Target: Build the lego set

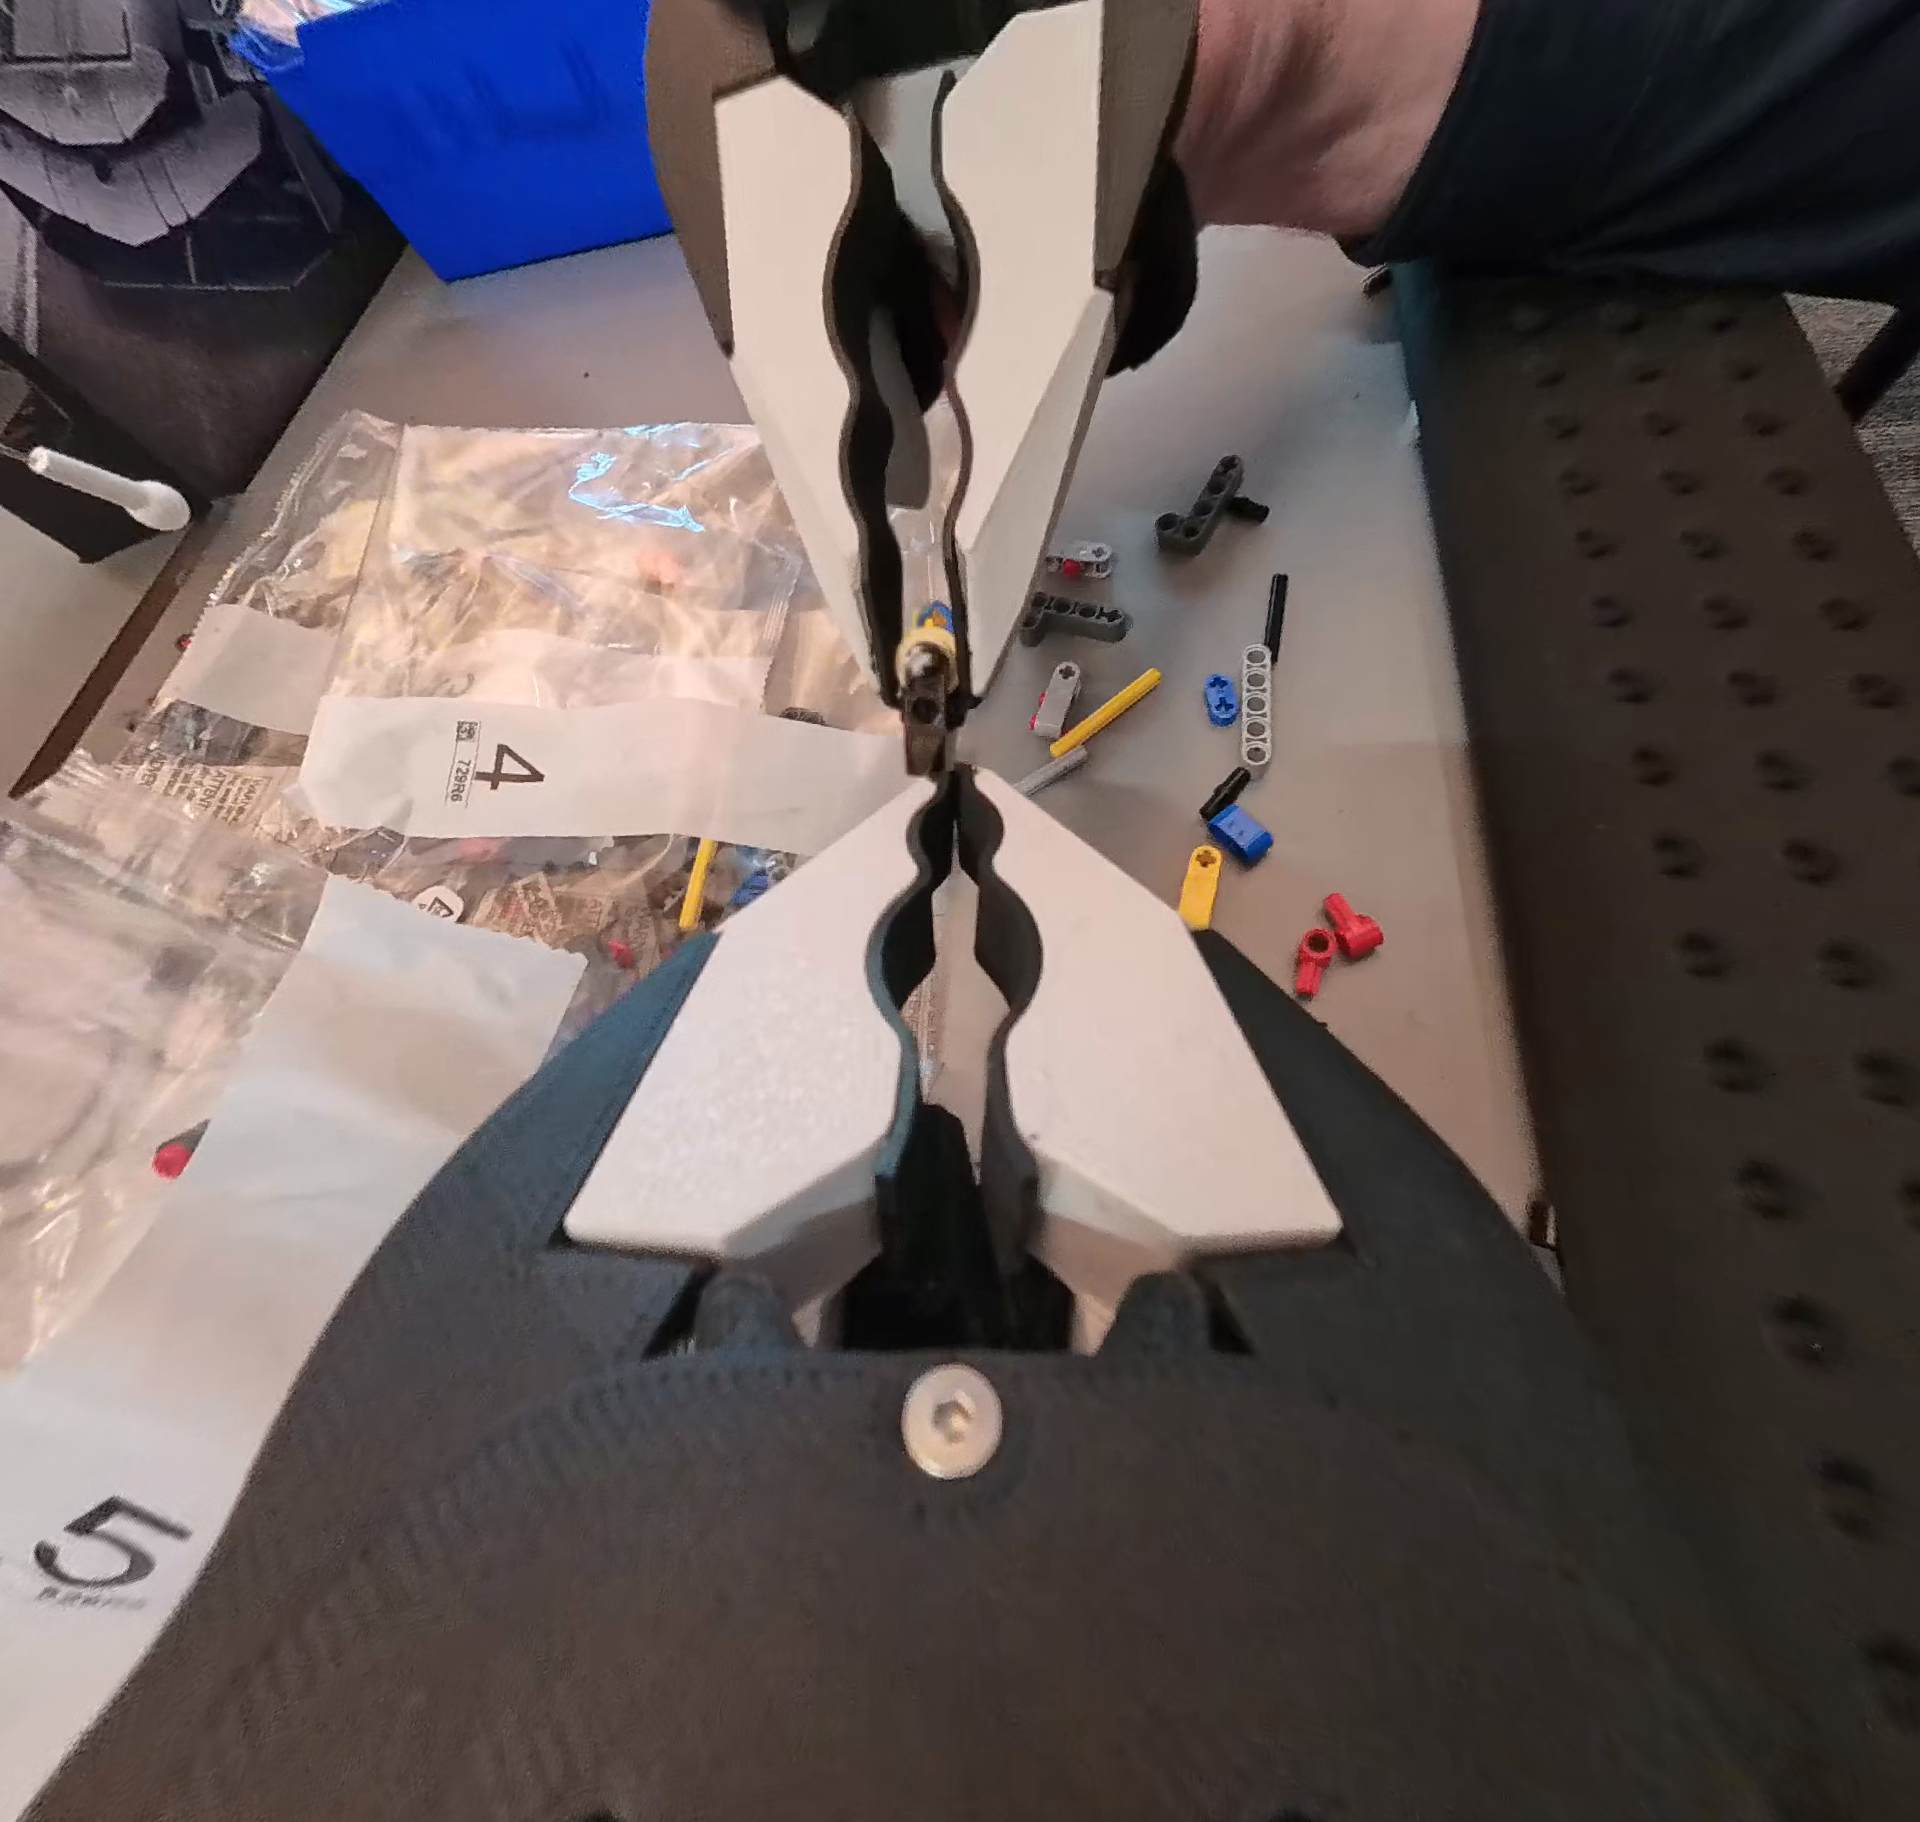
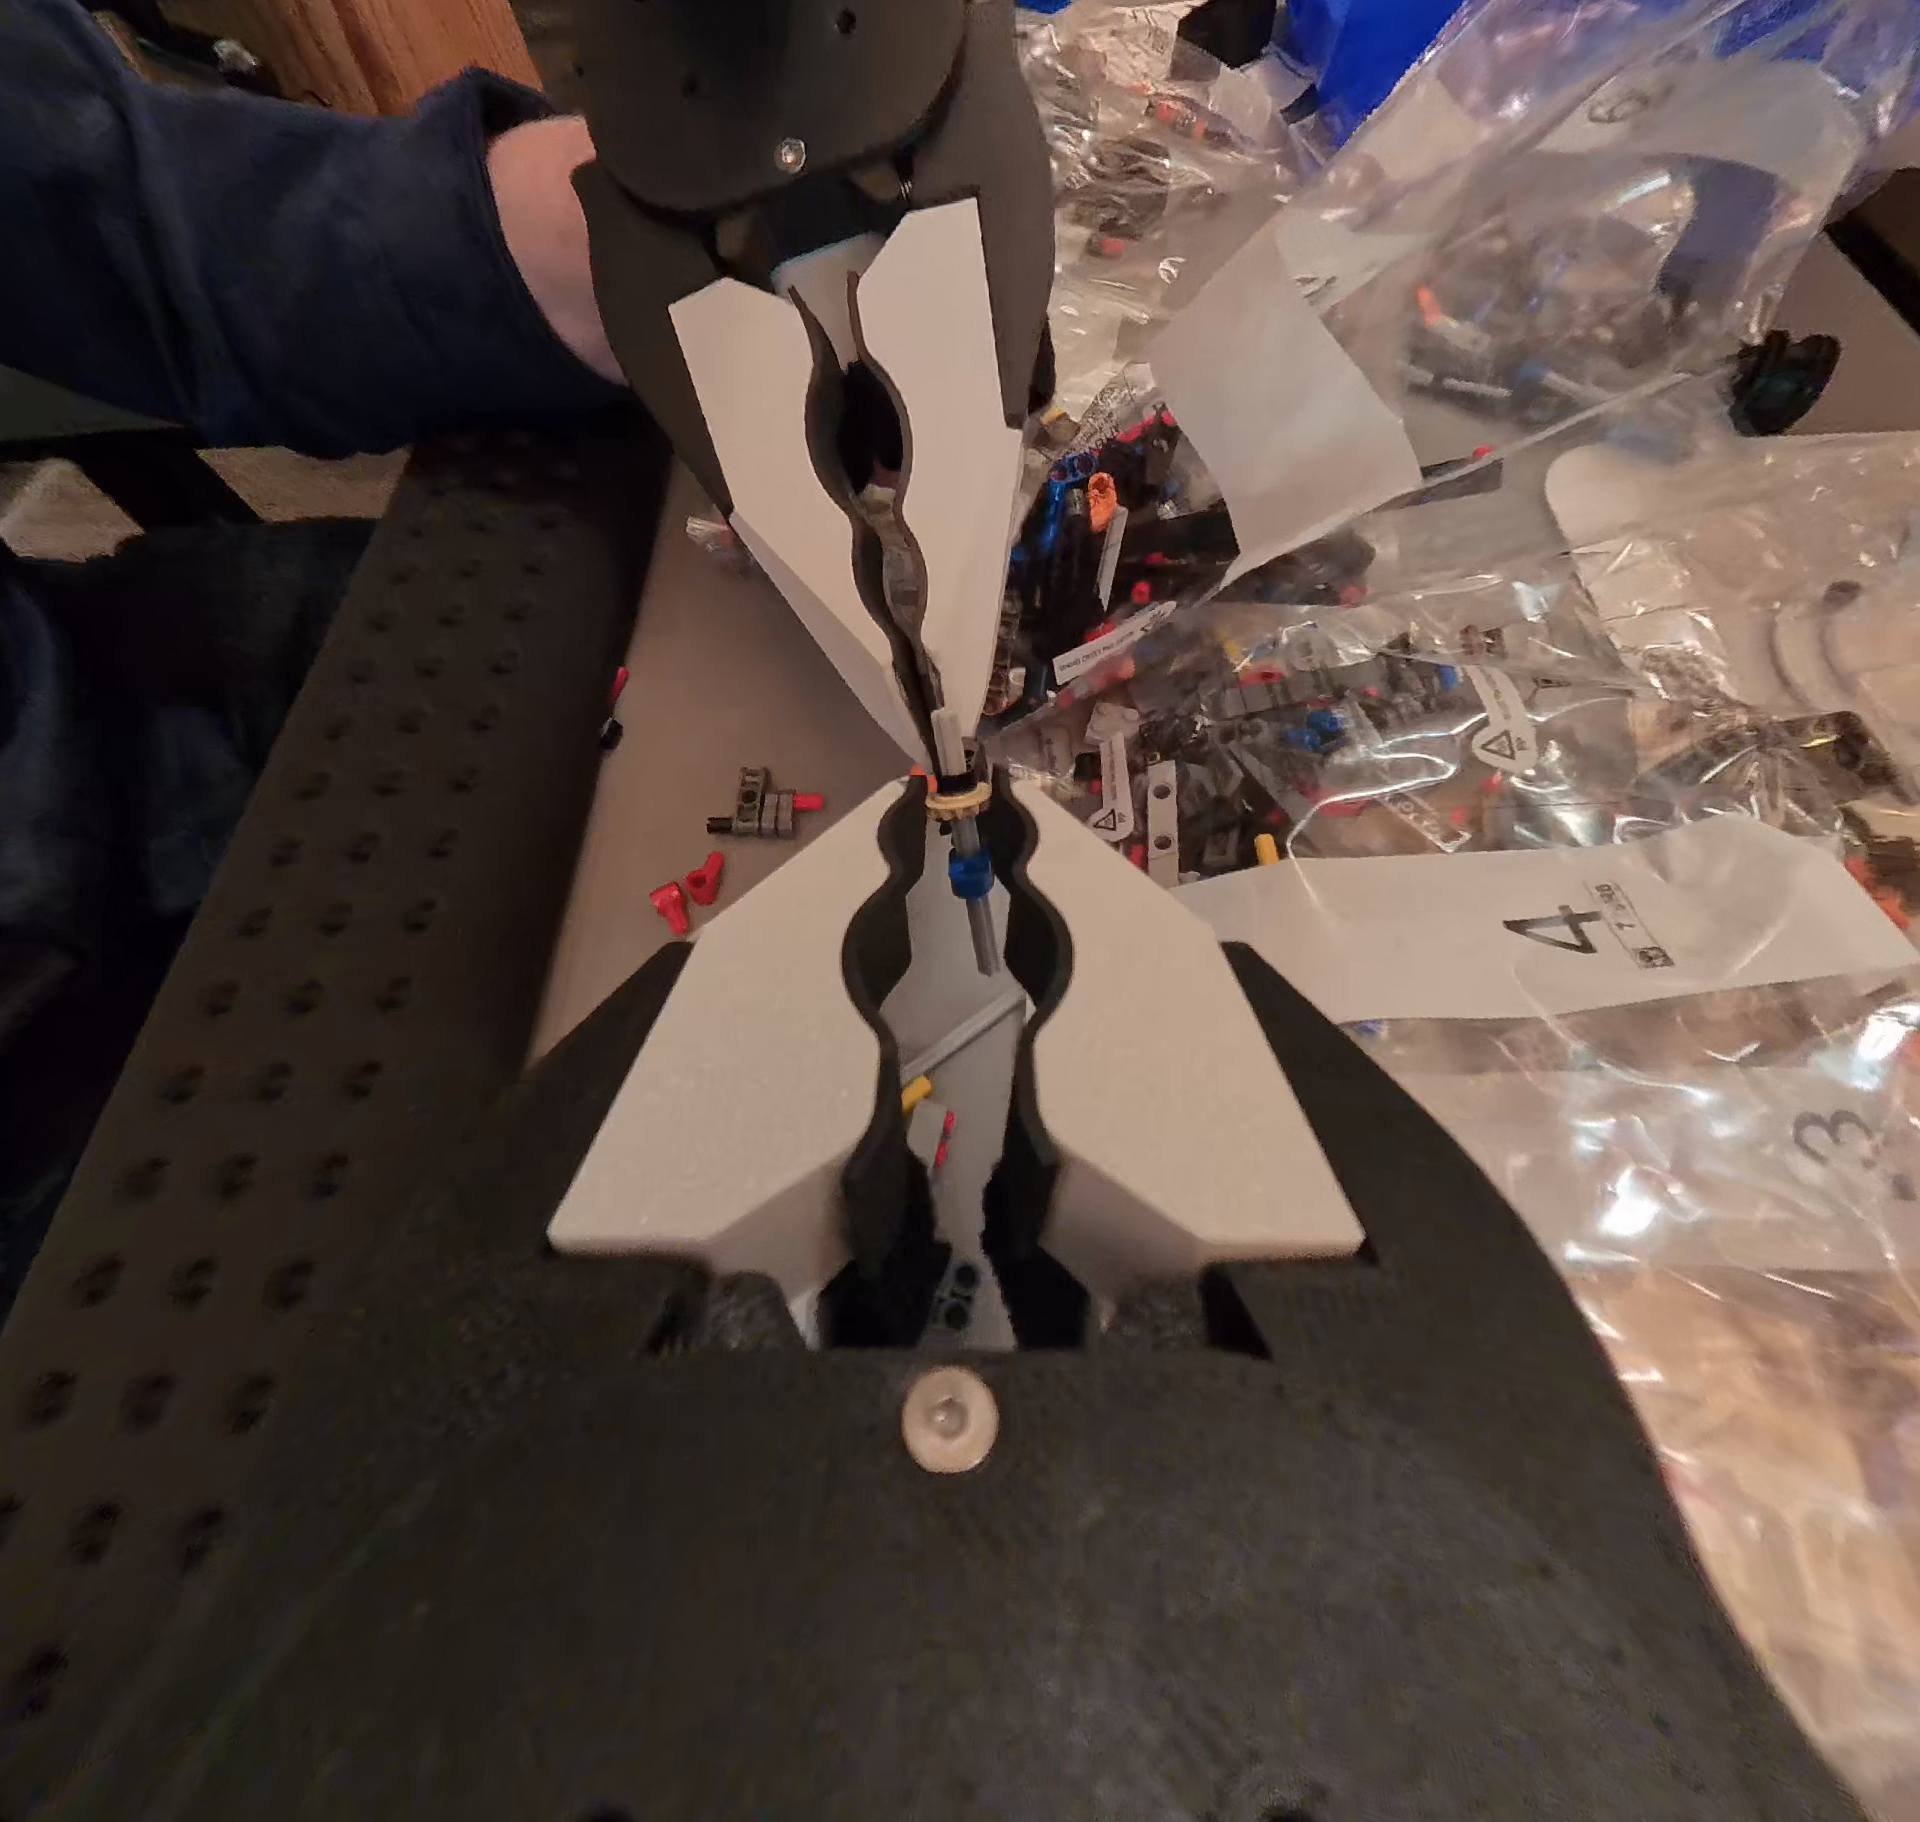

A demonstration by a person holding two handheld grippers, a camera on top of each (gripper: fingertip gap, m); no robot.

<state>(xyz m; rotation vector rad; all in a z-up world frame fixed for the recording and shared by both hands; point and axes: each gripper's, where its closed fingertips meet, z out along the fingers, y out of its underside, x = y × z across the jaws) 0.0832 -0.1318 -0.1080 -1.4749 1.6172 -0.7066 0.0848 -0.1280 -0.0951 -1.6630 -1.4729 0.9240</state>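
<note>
Both wavy-edged white tongs, left [image 1: 951,780] and right [image 2: 961,801], tip-to-tip, pinching one slim axle assembly [image 2: 971,879].

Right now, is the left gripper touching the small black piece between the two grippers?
Touching. In the left wrist view the left gripper is closed on the lower end of the black piece, with no gap showing.

Both pictures are bright but bend at the edges. Shiny glare sits on the plastic bags [image 2: 1558,214]. Close parts look blurry.
</note>
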